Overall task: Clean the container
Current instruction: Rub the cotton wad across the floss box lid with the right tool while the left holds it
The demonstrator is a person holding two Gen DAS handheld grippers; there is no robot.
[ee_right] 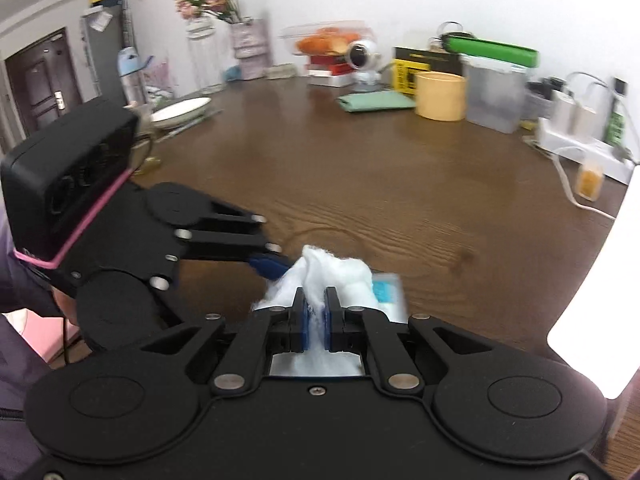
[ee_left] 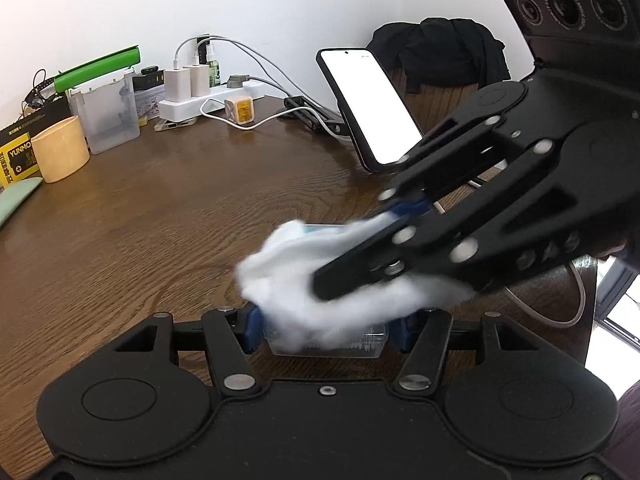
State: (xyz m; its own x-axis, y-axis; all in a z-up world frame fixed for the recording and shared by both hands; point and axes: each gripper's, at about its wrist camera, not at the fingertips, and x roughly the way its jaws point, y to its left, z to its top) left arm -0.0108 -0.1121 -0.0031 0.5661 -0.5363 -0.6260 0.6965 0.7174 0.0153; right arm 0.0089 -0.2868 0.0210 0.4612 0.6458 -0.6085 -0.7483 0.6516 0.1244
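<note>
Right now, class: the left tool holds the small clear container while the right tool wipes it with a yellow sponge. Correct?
Not quite. The right tool is shut on a white cotton wad, as the right wrist view shows. The left tool holds the small clear container.

The left gripper clamps a small clear container between its blue pads, low over the brown wooden worktop. The right gripper reaches in from the right, pinching a wad of white cloth that lies across the container's top. Behind, a lit phone leans on a stand, with a power strip and a beige cup farther back.
</note>
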